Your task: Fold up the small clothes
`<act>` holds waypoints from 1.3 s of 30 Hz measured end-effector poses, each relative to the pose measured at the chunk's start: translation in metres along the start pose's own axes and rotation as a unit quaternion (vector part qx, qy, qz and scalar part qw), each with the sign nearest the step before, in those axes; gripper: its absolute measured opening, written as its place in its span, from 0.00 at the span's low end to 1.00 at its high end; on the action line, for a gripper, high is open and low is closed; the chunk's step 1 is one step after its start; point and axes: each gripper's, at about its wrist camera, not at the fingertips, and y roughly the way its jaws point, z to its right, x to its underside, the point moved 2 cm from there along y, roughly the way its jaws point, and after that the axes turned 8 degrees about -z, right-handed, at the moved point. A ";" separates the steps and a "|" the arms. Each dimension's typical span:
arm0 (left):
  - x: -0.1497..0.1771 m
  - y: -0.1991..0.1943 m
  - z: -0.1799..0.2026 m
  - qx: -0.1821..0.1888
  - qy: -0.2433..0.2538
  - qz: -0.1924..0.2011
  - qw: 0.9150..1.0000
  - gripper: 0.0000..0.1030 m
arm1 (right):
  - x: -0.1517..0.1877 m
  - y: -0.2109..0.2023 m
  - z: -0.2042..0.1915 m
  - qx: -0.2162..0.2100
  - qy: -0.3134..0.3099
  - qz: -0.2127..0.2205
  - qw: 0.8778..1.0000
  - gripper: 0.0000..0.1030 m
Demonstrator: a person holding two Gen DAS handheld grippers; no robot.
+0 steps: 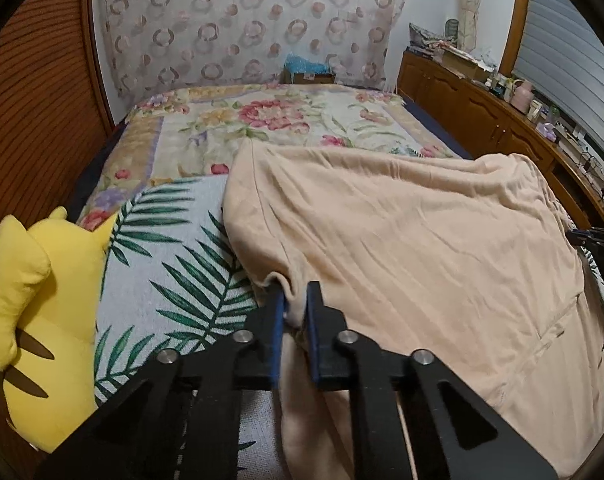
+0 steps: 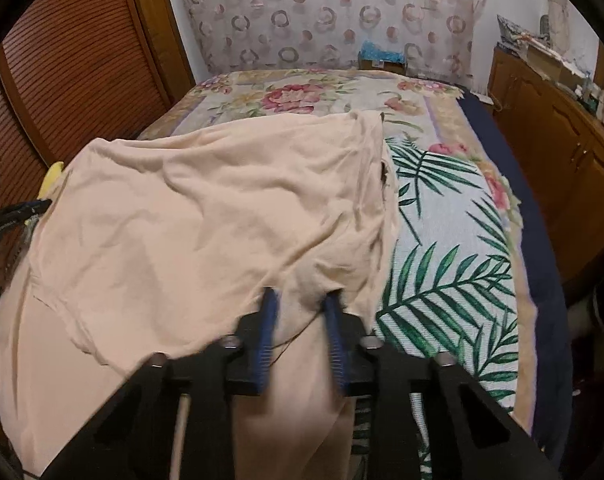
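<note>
A peach-coloured garment (image 1: 402,232) lies spread across the bed, lifted at its near edge. My left gripper (image 1: 295,300) is shut on a bunched fold of its near left edge, with cloth hanging down between the blue pads. In the right wrist view the same garment (image 2: 189,216) fills the left and middle. My right gripper (image 2: 299,304) is closed on its near right edge, the blue pads a little apart with thick cloth between them. The right gripper also shows at the far right of the left wrist view (image 1: 598,240).
The bed carries a palm-leaf throw (image 1: 169,272) over a floral blanket (image 1: 269,120). A yellow plush toy (image 1: 33,320) sits at the bed's left edge. A wooden cabinet (image 1: 482,108) with clutter runs along the right. A slatted wooden door (image 2: 81,60) stands on the left.
</note>
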 end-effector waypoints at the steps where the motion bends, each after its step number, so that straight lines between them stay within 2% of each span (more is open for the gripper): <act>1: -0.001 -0.003 0.000 -0.002 -0.001 0.006 1.000 0.10 | -0.001 -0.003 0.000 -0.001 -0.002 0.005 1.000 0.06; 12: -0.020 -0.044 -0.005 -0.004 -0.012 0.061 0.998 0.06 | -0.008 -0.041 -0.008 -0.011 -0.023 0.087 0.996 0.05; 20: -0.008 -0.090 0.007 0.002 -0.005 0.099 0.995 0.06 | 0.009 -0.075 -0.008 -0.021 -0.036 0.125 0.991 0.05; 28: 0.031 -0.150 0.016 -0.004 -0.001 0.135 0.991 0.06 | 0.056 -0.113 -0.013 -0.013 -0.058 0.144 0.988 0.04; 34: 0.074 -0.175 0.024 -0.007 0.004 0.141 0.990 0.06 | 0.104 -0.135 -0.022 -0.002 -0.071 0.144 0.987 0.04; 39: 0.105 -0.192 0.022 -0.003 -0.004 0.140 0.990 0.06 | 0.139 -0.152 -0.025 -0.010 -0.069 0.145 0.987 0.04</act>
